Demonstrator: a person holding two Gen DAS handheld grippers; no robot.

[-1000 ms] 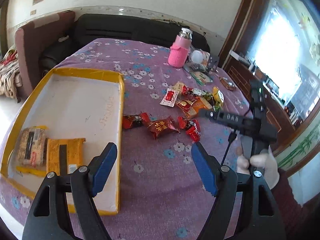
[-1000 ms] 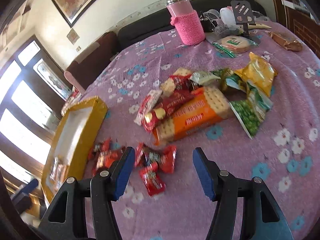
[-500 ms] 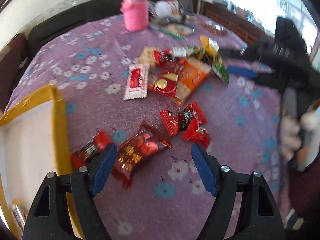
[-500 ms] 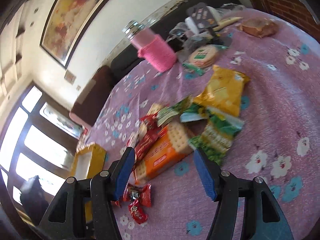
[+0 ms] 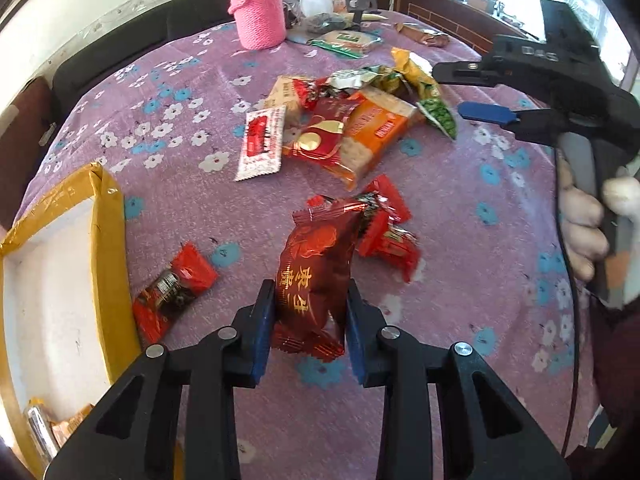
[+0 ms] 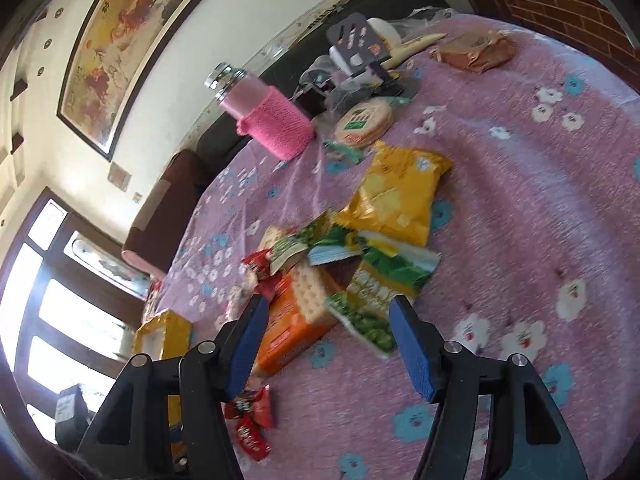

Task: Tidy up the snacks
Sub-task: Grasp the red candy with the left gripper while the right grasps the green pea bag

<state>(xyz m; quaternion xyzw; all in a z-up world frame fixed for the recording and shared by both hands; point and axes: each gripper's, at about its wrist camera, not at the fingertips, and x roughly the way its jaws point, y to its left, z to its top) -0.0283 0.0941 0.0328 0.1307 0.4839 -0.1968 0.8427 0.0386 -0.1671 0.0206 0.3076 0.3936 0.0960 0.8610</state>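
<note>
My left gripper (image 5: 308, 320) is shut on a dark red snack packet (image 5: 316, 276) with gold characters, held just above the purple floral tablecloth. A yellow-edged tray (image 5: 102, 240) lies to its left, with a small red candy (image 5: 172, 284) beside it. More red candies (image 5: 386, 236) lie just beyond the packet. My right gripper (image 6: 328, 340) is open and empty, hovering over the snack pile: an orange cracker pack (image 6: 296, 316), a green pea bag (image 6: 380, 292) and a yellow bag (image 6: 396, 196). The right gripper also shows in the left wrist view (image 5: 472, 92).
A pink-sleeved bottle (image 5: 258, 12) stands at the table's far side, near a round biscuit pack (image 6: 364, 120), a phone stand (image 6: 356, 44) and a brown packet (image 6: 476, 52). A white-and-red sachet (image 5: 262, 142) lies left of the pile. A dark sofa sits behind the table.
My left gripper moved in from the tray side over the loose candies and shut on the dark red packet. My right gripper rose and tilted over the pile, staying open.
</note>
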